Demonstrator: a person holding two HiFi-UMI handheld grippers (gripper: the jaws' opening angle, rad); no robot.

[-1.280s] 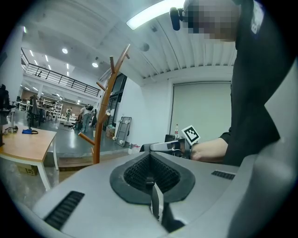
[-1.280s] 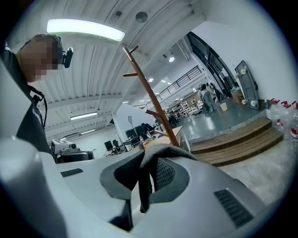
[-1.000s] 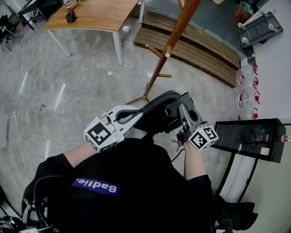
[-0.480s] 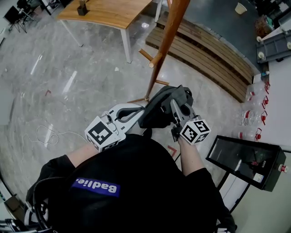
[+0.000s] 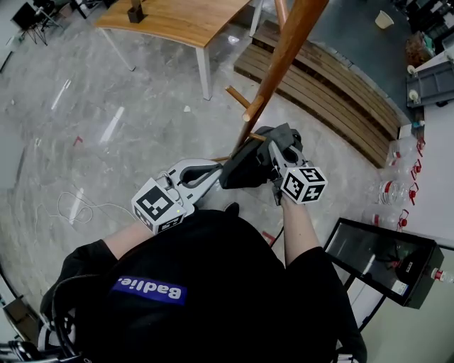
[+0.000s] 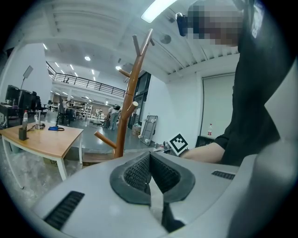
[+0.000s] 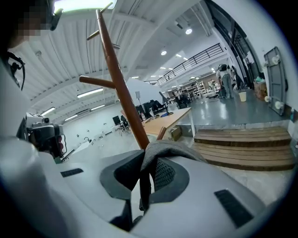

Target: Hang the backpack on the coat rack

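Observation:
The dark grey backpack (image 5: 248, 164) hangs low in front of me, right beside the brown wooden coat rack (image 5: 284, 53) and just below one of its lower pegs (image 5: 257, 108). My right gripper (image 5: 278, 150) is shut on the backpack's grey top loop (image 7: 153, 153), which drapes over its pads. In the right gripper view the rack's pole (image 7: 118, 79) rises just behind the jaws. My left gripper (image 5: 215, 173) is shut with nothing between its pads (image 6: 139, 174); its tip sits at the backpack's left edge. The rack (image 6: 125, 102) stands ahead in the left gripper view.
A wooden table (image 5: 177, 18) stands at the far left. Wooden steps (image 5: 333, 78) run behind the rack. A black glass-fronted cabinet (image 5: 383, 259) is at my right, with bottles (image 5: 394, 191) on the floor beyond it. A white cable (image 5: 78, 209) lies on the floor at left.
Both grippers and the backpack have moved forward toward the coat rack's pole; the backpack now sits up against it under a lower peg. The right gripper's hold is unchanged.

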